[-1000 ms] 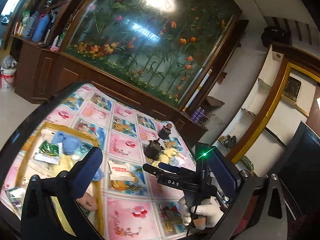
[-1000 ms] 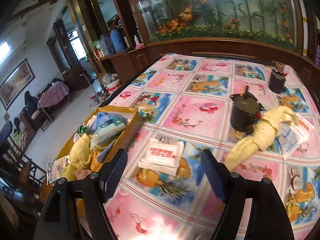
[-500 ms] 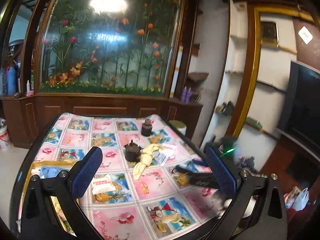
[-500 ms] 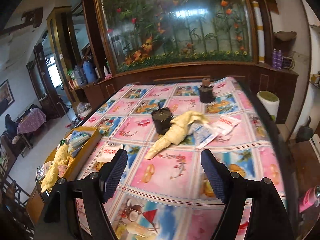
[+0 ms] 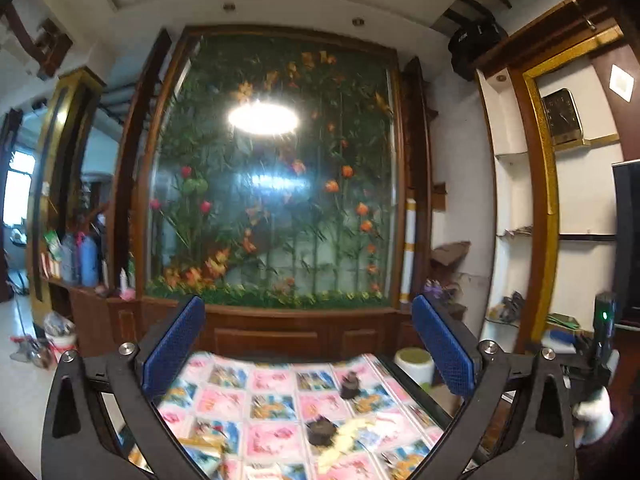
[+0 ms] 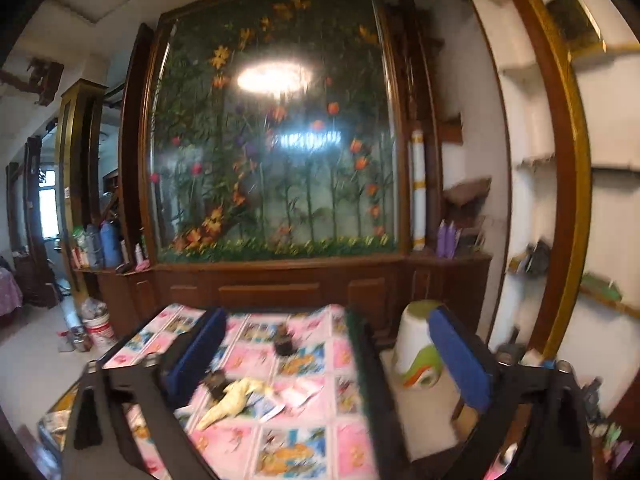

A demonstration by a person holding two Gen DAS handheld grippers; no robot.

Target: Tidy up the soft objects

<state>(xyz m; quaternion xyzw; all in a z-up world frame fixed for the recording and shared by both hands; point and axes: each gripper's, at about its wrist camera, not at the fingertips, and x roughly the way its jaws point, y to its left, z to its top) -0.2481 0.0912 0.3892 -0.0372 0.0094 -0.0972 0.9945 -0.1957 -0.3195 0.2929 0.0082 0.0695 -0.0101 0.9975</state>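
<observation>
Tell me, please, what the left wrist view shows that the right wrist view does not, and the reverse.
Only the left wrist view shows a white-gloved hand at its right edge, below a black device with a green light.

Only the right wrist view shows the white and green stool whole, beside the table, and purple bottles on the cabinet.

Both show the yellow cloth beside a dark pot on the patterned tablecloth, the flower panel, and open, empty blue-padded fingers.

Crumpled yellow cloth (image 6: 234,398) on tablecloth (image 6: 288,452)
</observation>
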